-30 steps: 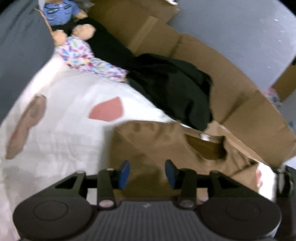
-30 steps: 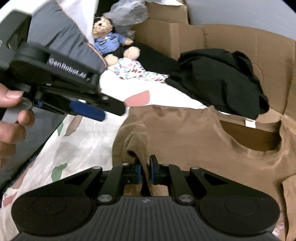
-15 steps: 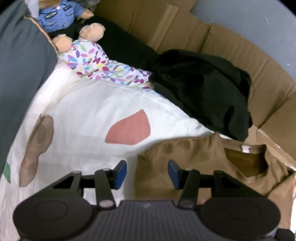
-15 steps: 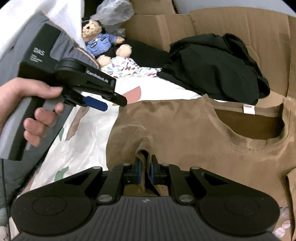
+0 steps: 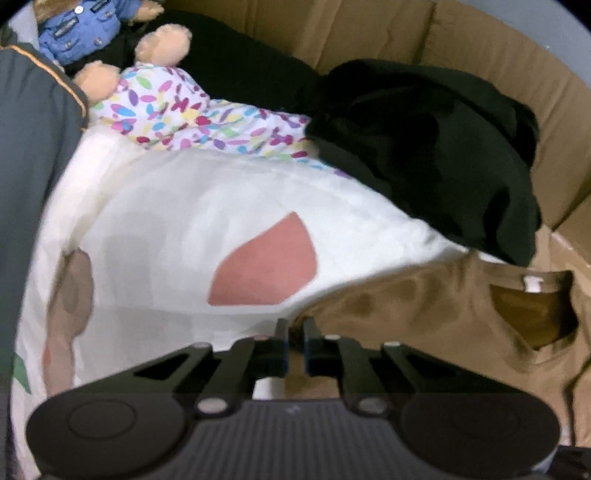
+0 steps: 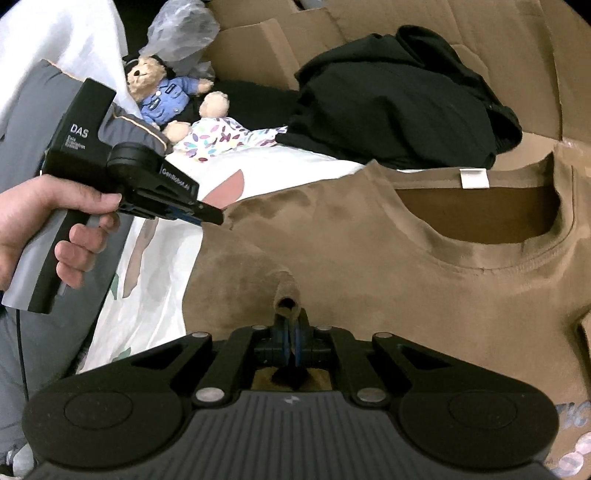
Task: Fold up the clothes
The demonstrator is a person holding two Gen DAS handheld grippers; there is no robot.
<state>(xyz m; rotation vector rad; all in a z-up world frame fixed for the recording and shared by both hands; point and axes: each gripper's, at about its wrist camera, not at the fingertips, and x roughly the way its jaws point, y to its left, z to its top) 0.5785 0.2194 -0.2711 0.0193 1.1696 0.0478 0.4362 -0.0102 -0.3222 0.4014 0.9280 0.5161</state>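
Nearest the right wrist camera, the right tongs (image 6: pixel 290 334) are pressed together on a small raised pleat of the brown T-shirt (image 6: pixel 369 266), the cloth puckering up into a little tube just past the blue pads. The shirt lies spread flat with its neck opening (image 6: pixel 476 214) and a white label (image 6: pixel 474 178) toward the far right. To the left, a hand (image 6: pixel 48 218) grips the handle of the left tongs (image 6: pixel 210 218), whose tips meet the shirt's left edge at the shoulder; from the left wrist camera those left tongs (image 5: pixel 294 343) are drawn nearly together over that same brown edge, pinching it (the view is blurred, so the exact bite is hard to make out). Under and beside the shirt lies a white sheet (image 5: pixel 207 206) printed with a pink shape (image 5: pixel 266 269) and duller brownish and green ones. Farther back, a white garment with many-coloured leaf specks (image 5: pixel 184 118) lies crumpled at the sheet's far edge, touching a heap of black clothing (image 6: pixel 399 99) to its right. Just behind the speckled garment sits a teddy bear in a blue shirt (image 6: pixel 162 92), with crumpled clear plastic (image 6: pixel 181 33) above it. Brown cardboard panels (image 6: pixel 517 55) stand behind everything, and grey fabric with an orange seam (image 5: pixel 33 147) fills the left side.
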